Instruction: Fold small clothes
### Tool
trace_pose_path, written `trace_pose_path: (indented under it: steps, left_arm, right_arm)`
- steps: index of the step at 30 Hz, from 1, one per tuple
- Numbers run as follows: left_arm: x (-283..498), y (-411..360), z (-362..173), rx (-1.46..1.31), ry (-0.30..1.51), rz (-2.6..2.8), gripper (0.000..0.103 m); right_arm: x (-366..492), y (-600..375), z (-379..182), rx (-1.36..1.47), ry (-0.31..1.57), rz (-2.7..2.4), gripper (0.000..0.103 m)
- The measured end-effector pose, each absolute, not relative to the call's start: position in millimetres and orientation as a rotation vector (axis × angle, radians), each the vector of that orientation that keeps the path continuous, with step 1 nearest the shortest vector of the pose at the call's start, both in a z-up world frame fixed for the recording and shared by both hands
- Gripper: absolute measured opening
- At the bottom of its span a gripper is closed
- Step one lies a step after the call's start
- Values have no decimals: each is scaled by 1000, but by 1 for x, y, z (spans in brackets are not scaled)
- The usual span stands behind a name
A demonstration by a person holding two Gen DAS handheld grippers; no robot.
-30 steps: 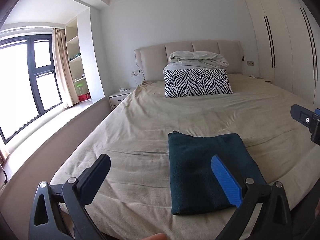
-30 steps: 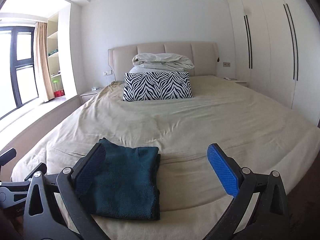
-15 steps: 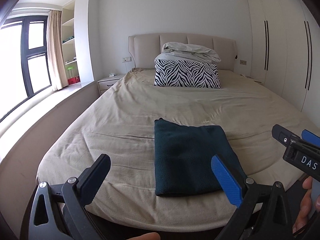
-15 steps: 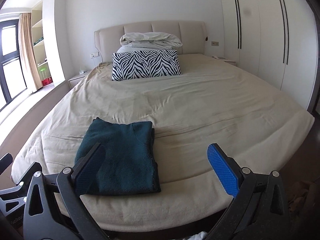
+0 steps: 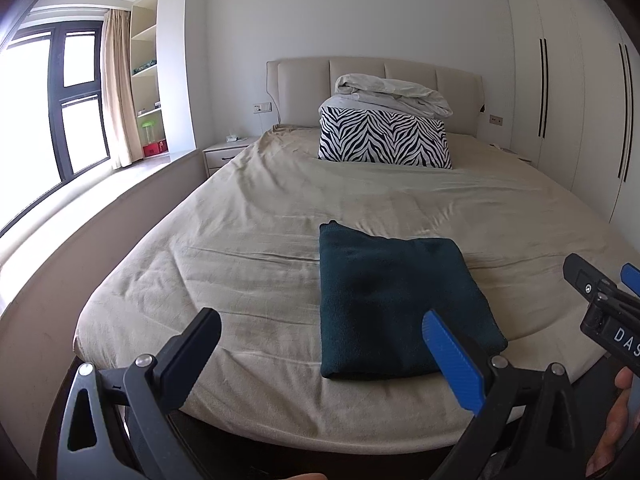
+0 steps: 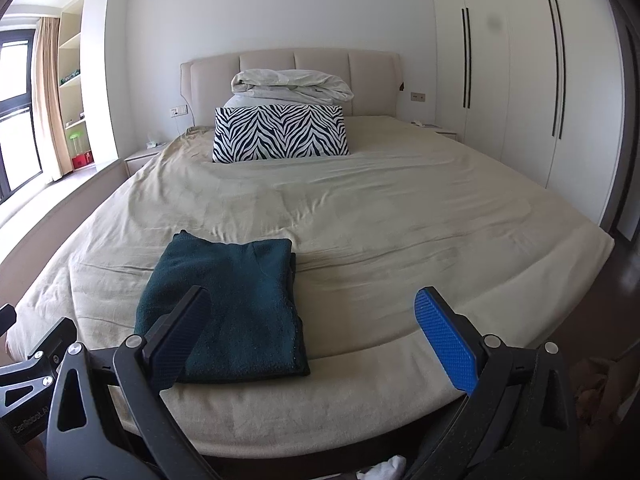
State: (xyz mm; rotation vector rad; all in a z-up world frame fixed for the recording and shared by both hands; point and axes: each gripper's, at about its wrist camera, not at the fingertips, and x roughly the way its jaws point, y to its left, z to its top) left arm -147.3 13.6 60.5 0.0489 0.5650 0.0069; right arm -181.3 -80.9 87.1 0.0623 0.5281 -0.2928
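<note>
Both claws [image 5: 320, 354] [image 6: 314, 330] agape, unladen

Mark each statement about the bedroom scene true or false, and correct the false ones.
1. The teal garment lies folded near the foot of the bed. True.
2. The left gripper is shut on the garment. False: its fingers are spread apart and hold nothing.
3. A zebra pillow stands near the headboard. True.
4. The crumpled duvet lies in front of the pillow. False: it is piled behind and above the pillow.
5. The right gripper is open. True.
6. The wardrobe doors are open. False: they are closed.
</note>
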Motion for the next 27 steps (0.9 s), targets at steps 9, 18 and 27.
trace_pose_path:
  steps: [9,18,27]
  left_arm:
    - [-148,15,60,38,565,-12,103]
    - [-147,16,55,33,578,-7,103]
    - [-146,21,50,22,582,-2,103]
  right_arm:
    - [-178,-82,69,48,569,-300,103]
    - [-170,-82,56,25,612,-297,103]
    - [-167,-82,51,26,625,-297,103]
